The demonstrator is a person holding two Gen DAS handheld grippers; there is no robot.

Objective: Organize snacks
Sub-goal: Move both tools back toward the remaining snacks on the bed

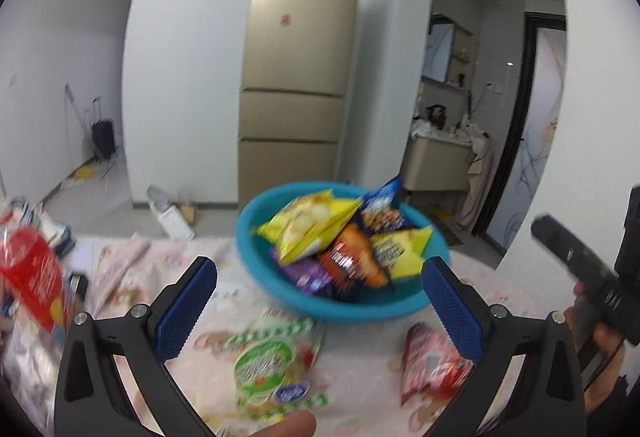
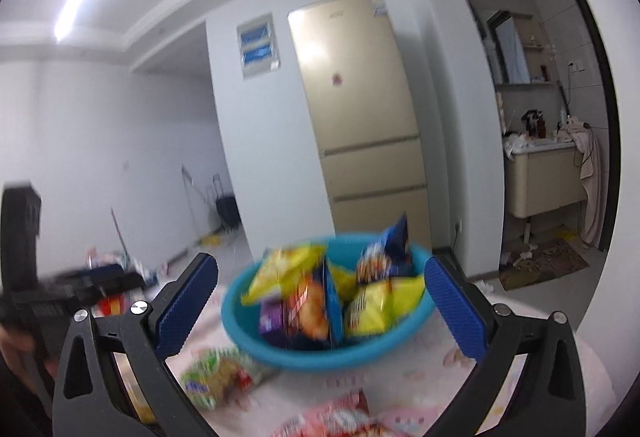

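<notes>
A blue plastic bowl (image 1: 280,287) (image 2: 280,353) stands on the pink-clothed table, heaped with several snack packets in yellow (image 1: 308,229) (image 2: 288,269), orange, purple and dark blue. My left gripper (image 1: 320,277) is open, held above the table just short of the bowl, nothing between its fingers. Below it lie a green-and-white snack bag (image 1: 268,357) (image 2: 216,377) and a red packet (image 1: 432,361) (image 2: 340,417). My right gripper (image 2: 320,277) is open too, framing the bowl from a little farther right, empty.
A red-labelled package (image 1: 36,273) and clutter sit at the table's left edge. A person's hand holds the other gripper's handle (image 1: 580,269) at right. Beyond the table are a beige fridge (image 1: 300,77), a white wall and a washroom doorway (image 1: 460,117).
</notes>
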